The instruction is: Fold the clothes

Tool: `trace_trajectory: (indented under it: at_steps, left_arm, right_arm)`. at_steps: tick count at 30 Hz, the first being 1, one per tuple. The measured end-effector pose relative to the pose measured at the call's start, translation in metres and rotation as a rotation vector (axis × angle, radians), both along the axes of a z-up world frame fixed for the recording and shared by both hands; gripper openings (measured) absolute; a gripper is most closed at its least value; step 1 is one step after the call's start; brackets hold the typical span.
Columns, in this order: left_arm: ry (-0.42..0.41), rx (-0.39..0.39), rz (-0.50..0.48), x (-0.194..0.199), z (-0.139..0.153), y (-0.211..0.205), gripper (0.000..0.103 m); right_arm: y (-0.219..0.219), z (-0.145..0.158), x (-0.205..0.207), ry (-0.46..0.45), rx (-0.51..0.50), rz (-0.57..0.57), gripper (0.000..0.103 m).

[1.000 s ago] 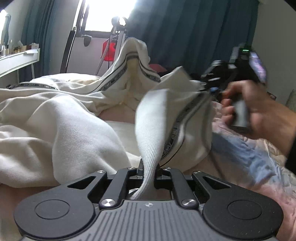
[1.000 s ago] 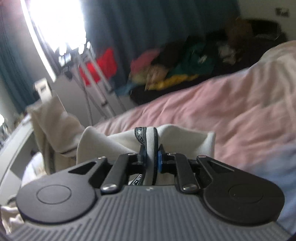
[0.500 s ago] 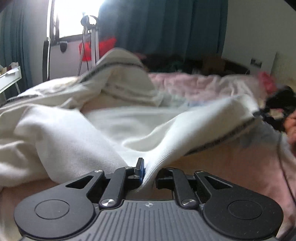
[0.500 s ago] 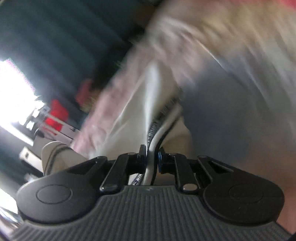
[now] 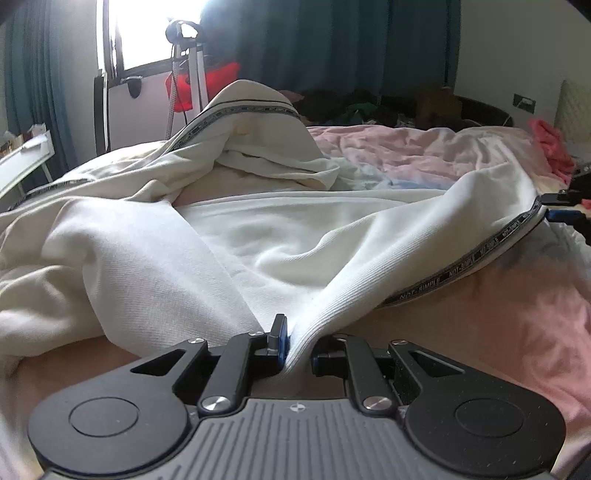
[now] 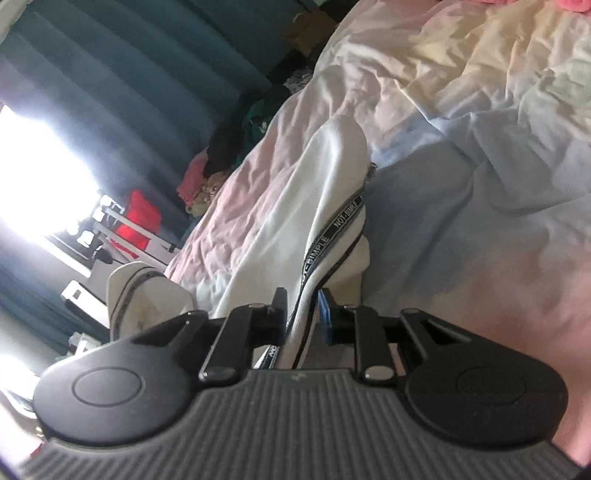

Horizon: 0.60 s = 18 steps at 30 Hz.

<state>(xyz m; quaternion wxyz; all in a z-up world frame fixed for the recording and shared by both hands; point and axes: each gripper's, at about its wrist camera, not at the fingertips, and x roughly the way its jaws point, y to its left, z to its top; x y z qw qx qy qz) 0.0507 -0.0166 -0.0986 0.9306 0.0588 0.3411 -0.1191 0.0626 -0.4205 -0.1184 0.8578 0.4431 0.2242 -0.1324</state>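
— Where is the garment?

— The cream garment point(image 5: 258, 236) lies rumpled across the bed point(image 5: 498, 325), heaped toward its far left side by the window point(image 5: 147, 33). One ribbed hem edge is stretched low between the two grippers.

— What about the left gripper point(image 5: 297, 345)?

— Its jaws stand slightly apart with the ribbed hem running up between them. The fabric lies against the left pad; I cannot tell whether the right pad presses it.

— And the right gripper point(image 6: 303, 314)?

— Its jaws are opening. The hem with its black lettered band point(image 6: 332, 232) runs between them, touching the left pad, clear of the right one. From the left camera it sits at the hem's far right end.
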Motion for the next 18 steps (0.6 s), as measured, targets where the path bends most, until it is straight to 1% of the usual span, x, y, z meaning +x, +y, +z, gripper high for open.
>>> trace_trajectory:
  at_steps: [1, 2, 4, 8, 11, 13, 14, 15, 18]
  left_arm:
    - [0.002, -0.003, 0.001, 0.000, 0.000, 0.000, 0.013]
    - [0.004, -0.006, 0.002, 0.001, 0.000, 0.001, 0.013]
    - [0.005, -0.006, 0.003, 0.001, 0.000, 0.000, 0.013]
    - [0.017, -0.018, 0.009, 0.003, -0.001, 0.002, 0.013]
    - [0.021, -0.028, 0.015, 0.005, 0.000, 0.002, 0.013]
    - [0.021, -0.031, 0.015, 0.005, 0.000, 0.003, 0.013]
    - [0.021, -0.032, 0.016, 0.005, 0.000, 0.004, 0.013]
    - [0.022, -0.033, 0.017, 0.005, 0.000, 0.004, 0.013]
    - [0.029, -0.038, 0.027, 0.005, 0.001, 0.004, 0.014]
  right_arm:
    - [-0.002, 0.001, 0.000, 0.001, 0.002, 0.016, 0.025]
    - [-0.004, 0.003, 0.000, 0.009, 0.004, 0.038, 0.033]
    - [-0.007, 0.002, -0.004, 0.017, 0.049, 0.077, 0.037]
    - [-0.010, -0.012, -0.027, -0.017, 0.203, 0.088, 0.038]
    - [-0.013, -0.014, -0.032, -0.014, 0.224, 0.064, 0.038]
    - [-0.016, -0.013, -0.028, -0.005, 0.219, 0.046, 0.048]
    - [-0.017, -0.016, -0.027, -0.002, 0.229, 0.036, 0.059]
    - [-0.018, -0.019, -0.025, -0.003, 0.249, 0.029, 0.064]
    - [-0.018, -0.028, -0.021, -0.015, 0.310, 0.034, 0.064]
